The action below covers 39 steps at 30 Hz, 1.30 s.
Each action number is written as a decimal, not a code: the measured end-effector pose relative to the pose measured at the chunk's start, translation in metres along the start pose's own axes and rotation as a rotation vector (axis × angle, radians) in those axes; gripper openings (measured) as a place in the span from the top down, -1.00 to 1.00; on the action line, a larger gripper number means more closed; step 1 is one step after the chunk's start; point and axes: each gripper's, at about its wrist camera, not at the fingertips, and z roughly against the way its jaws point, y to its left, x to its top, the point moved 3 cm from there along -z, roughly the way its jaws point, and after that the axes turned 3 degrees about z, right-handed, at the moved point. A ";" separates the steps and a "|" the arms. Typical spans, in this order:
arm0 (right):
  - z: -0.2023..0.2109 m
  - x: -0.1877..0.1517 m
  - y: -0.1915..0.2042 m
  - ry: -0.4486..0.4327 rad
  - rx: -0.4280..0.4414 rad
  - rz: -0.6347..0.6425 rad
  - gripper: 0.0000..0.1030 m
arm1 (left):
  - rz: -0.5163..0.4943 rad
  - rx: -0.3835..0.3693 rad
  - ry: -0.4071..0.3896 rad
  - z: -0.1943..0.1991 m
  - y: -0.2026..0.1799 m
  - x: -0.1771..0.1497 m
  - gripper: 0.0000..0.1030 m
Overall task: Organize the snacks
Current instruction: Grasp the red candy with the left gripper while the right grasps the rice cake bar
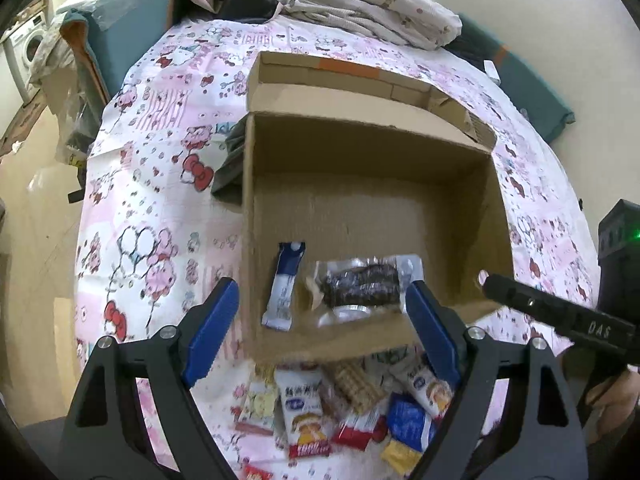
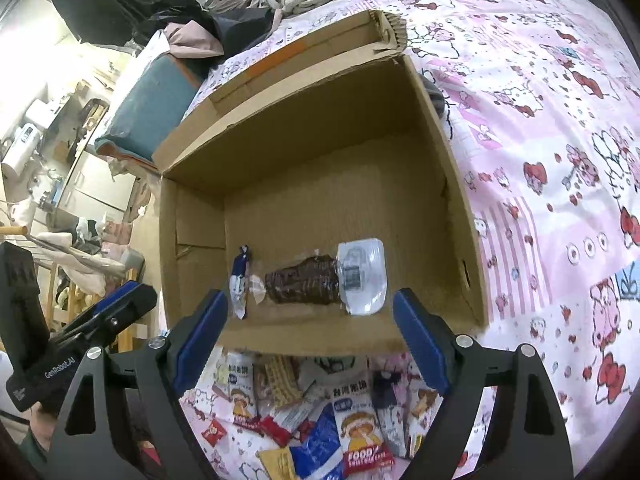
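Left gripper stands with jaws wide apart and empty over the near wall of the cardboard box. Between its fingers lie a blue-and-white sachet and a clear-wrapped chocolate cake; bare floor beyond. Right gripper likewise gapes empty. Loose snack packets lie below, outside the box.

Two wrapped snacks lie inside the cardboard box.
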 end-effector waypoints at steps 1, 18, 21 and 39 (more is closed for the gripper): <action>0.003 -0.003 0.000 -0.002 -0.004 0.002 -0.69 | 0.006 0.005 0.006 0.003 0.005 -0.005 -0.61; 0.023 -0.076 -0.001 0.076 -0.081 0.013 -0.69 | -0.084 0.082 0.523 -0.028 0.054 -0.137 -0.44; 0.027 -0.088 -0.010 0.095 -0.096 0.003 -0.69 | -0.089 0.085 0.576 -0.038 0.056 -0.150 0.22; 0.033 -0.089 -0.017 0.094 -0.033 -0.050 -0.69 | -0.131 0.036 0.371 -0.006 0.008 -0.139 0.77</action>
